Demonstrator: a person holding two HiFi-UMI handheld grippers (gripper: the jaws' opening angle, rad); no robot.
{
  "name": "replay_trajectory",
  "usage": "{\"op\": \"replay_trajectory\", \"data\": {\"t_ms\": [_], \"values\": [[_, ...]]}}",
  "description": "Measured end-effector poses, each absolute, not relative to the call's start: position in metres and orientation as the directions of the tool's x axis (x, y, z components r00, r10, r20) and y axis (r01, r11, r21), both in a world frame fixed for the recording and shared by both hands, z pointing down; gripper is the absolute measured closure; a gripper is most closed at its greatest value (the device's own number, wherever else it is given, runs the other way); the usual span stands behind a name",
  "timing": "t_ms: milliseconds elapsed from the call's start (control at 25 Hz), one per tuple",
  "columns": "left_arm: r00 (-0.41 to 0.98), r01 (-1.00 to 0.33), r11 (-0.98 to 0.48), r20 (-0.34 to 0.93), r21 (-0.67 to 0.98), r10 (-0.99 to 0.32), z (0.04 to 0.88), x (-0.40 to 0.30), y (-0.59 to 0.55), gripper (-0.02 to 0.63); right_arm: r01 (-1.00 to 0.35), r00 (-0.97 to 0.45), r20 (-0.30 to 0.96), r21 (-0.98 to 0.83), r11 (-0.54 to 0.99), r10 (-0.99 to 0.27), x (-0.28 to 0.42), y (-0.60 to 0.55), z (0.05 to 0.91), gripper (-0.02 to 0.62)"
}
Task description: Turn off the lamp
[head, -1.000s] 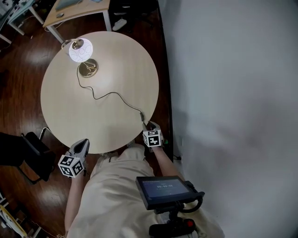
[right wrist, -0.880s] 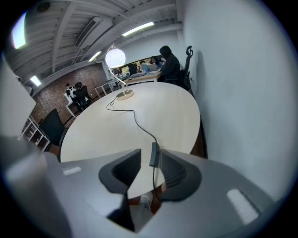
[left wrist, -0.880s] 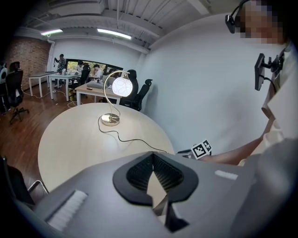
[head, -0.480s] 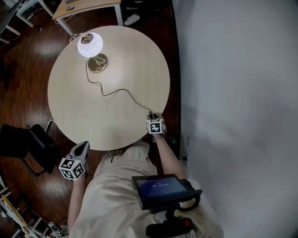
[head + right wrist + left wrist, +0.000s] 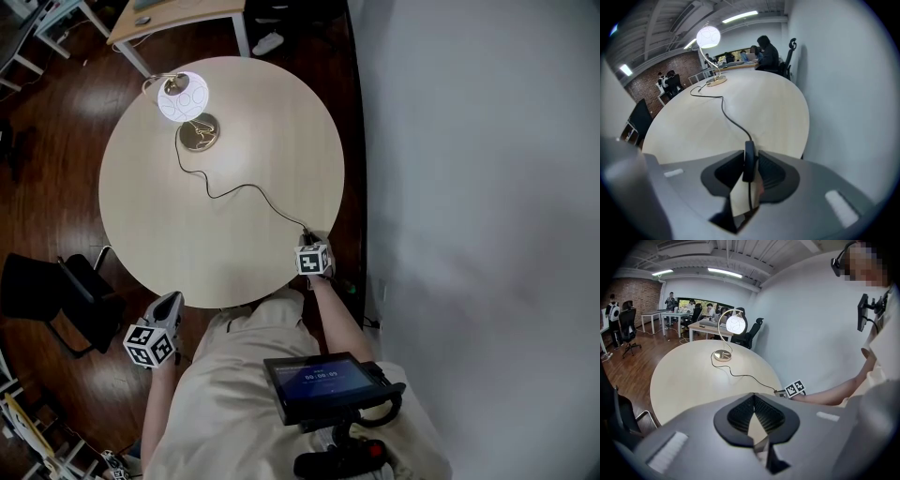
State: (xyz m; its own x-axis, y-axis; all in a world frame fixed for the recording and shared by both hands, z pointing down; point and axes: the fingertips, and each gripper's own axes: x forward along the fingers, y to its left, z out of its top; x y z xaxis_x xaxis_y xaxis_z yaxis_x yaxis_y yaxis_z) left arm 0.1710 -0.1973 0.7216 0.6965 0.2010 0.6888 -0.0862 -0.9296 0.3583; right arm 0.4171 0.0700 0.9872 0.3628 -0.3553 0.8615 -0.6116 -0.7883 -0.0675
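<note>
The lamp (image 5: 182, 97) stands lit at the far left of the round table (image 5: 187, 244); its globe glows above a brass base (image 5: 199, 133). A black cord (image 5: 244, 187) runs from the base to an inline switch (image 5: 749, 159) at the table's near right edge. My right gripper (image 5: 307, 240) points down at that spot, and its jaws are closing with the switch upright between them, pads against its sides. My left gripper (image 5: 169, 302) hangs off the table's near left edge, shut and holding nothing. The lamp (image 5: 736, 324) also shows in the left gripper view.
A white wall (image 5: 469, 187) runs close along the table's right side. A black chair (image 5: 56, 305) stands left of the table, and a wooden desk (image 5: 173, 14) lies beyond it. A tablet (image 5: 323, 380) is mounted on the person's chest. Several people sit in the office behind.
My right gripper has dropped onto the cord switch at the table's edge. The left gripper has drifted a little beside the table. The lamp stays lit.
</note>
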Motion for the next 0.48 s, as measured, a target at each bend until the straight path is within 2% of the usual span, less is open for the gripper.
{"op": "replay_trajectory", "data": {"t_ms": [480], "values": [[0.677, -0.076, -0.926, 0.701, 0.37, 0.224, 0.738, 0.177, -0.185, 0.601, -0.593, 0.361, 0.876, -0.049, -0.804, -0.32, 0.418, 0.077, 0.993, 0.516]]}}
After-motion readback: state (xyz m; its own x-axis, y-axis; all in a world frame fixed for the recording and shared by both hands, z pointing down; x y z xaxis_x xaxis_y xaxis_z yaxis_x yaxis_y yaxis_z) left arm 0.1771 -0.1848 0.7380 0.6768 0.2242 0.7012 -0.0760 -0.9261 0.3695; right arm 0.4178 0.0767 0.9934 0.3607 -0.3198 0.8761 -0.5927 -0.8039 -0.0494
